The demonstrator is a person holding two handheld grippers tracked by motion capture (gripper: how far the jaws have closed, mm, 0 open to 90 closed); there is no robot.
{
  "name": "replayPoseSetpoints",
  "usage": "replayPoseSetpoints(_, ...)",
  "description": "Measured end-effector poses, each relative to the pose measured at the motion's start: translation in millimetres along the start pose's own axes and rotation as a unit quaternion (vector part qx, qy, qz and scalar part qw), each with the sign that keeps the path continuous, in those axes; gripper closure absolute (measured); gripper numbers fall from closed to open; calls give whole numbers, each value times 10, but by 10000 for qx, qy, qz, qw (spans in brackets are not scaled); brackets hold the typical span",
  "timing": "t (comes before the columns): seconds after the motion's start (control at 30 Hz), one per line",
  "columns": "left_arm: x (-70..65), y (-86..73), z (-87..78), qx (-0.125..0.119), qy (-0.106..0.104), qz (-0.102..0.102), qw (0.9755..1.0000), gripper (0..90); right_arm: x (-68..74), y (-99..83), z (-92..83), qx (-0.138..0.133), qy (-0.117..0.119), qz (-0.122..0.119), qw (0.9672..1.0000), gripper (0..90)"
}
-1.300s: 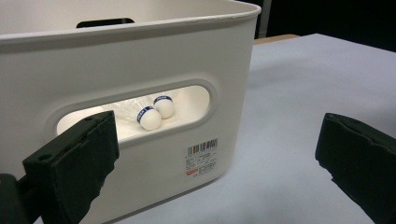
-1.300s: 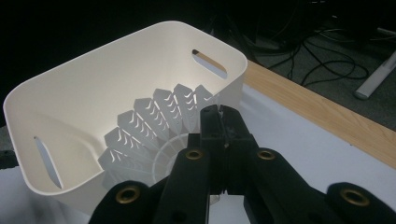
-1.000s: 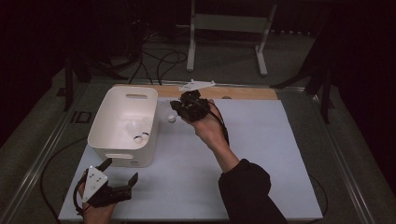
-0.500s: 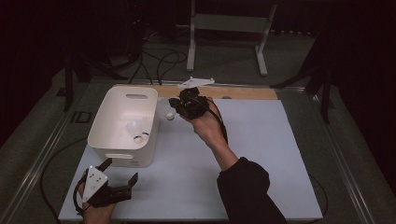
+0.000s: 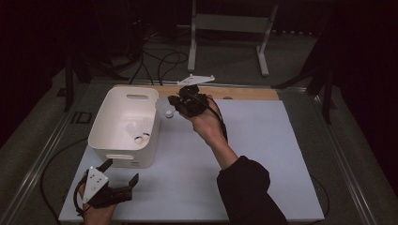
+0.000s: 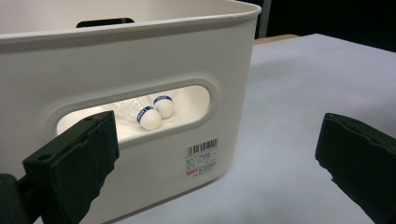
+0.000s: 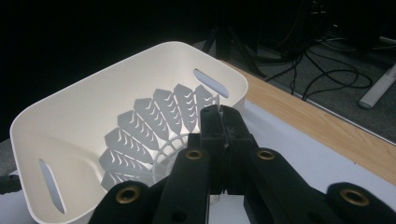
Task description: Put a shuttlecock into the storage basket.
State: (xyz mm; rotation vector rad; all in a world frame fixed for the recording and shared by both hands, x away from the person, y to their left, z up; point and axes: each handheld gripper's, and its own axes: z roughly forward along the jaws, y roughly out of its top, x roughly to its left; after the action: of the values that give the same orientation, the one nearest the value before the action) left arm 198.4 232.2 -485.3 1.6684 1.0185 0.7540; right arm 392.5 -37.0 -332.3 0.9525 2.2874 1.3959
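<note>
At the bench's far edge, beside the bin (image 5: 123, 123) | your right gripper (image 5: 174, 106) clamps a shuttlecock (image 7: 154, 135) | left gripper (image 6: 217, 161) gapes wide, empty.

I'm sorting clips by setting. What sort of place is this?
Probably a dim lab or recording studio: a white-covered work table edged by metal rails, loose cables on grey carpet, and an equipment stand behind.

white bin (image 5: 123, 123), white shuttlecock (image 7: 154, 126)
</note>
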Motion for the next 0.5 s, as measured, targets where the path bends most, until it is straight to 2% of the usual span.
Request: replayPoseSetpoints(0.5,1,0,0,5,3,4,10000,2,-2,41,9,-82,25,64,9999,894)
